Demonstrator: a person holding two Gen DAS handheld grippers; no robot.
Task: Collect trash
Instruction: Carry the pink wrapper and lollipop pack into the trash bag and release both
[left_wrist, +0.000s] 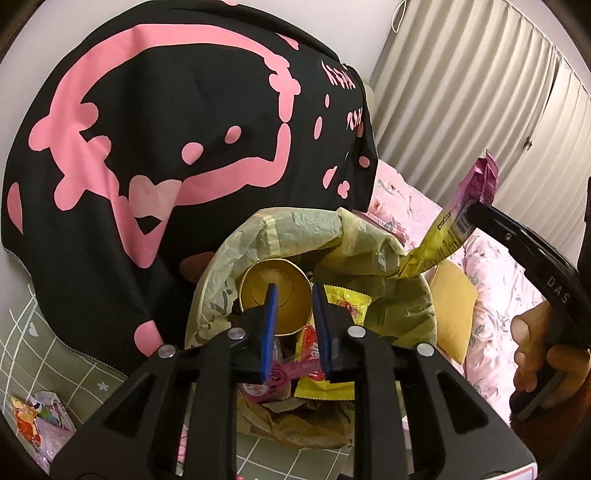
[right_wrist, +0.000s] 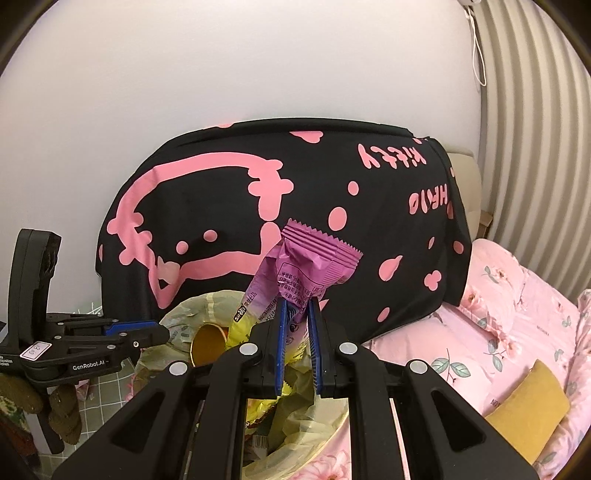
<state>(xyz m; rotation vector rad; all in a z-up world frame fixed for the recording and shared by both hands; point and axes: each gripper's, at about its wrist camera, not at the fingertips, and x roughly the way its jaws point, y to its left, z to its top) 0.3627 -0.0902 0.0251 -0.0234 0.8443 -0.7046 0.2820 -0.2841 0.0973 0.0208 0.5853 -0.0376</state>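
Left claw (left_wrist: 293, 291): hanging right over the mouth of the bag, blue pads a narrow gap apart, nothing pinched between them. You look straight down past it at the trash already inside.

Right claw (right_wrist: 297, 308): clamped tight on a crinkly purple-and-yellow snack wrapper (right_wrist: 295, 273), purple zigzag end sticking up toward 12 o'clock. From the left wrist view the same wrapper sits at about 2 o'clock, its yellow end dipping down to touch the bag's rim. A hand (left_wrist: 535, 350) grips that claw's black handle at 3 o'clock.

Trash bag: thin yellowish-green plastic bag (left_wrist: 369, 236), mouth wide open, standing on the bed next to the headboard.

Inside the bag: a shiny gold paper cup (left_wrist: 275, 286) lying on its side with the open end facing the camera, a yellow candy wrapper (left_wrist: 347, 299) just beside it at 3 o'clock, plus red and pink wrappers lower down, all jumbled together.

Still out: a colourful crumpled snack packet (left_wrist: 40, 417) lies on the green grid-pattern sheet at 8 o'clock, well apart from the bag.

Backdrop: black cloth with pink cartoon print (right_wrist: 295, 206) draped over the headboard, pink floral bedding (right_wrist: 509, 332) with a mustard-yellow cushion (right_wrist: 532, 406) at 4 o'clock, pleated curtains behind.
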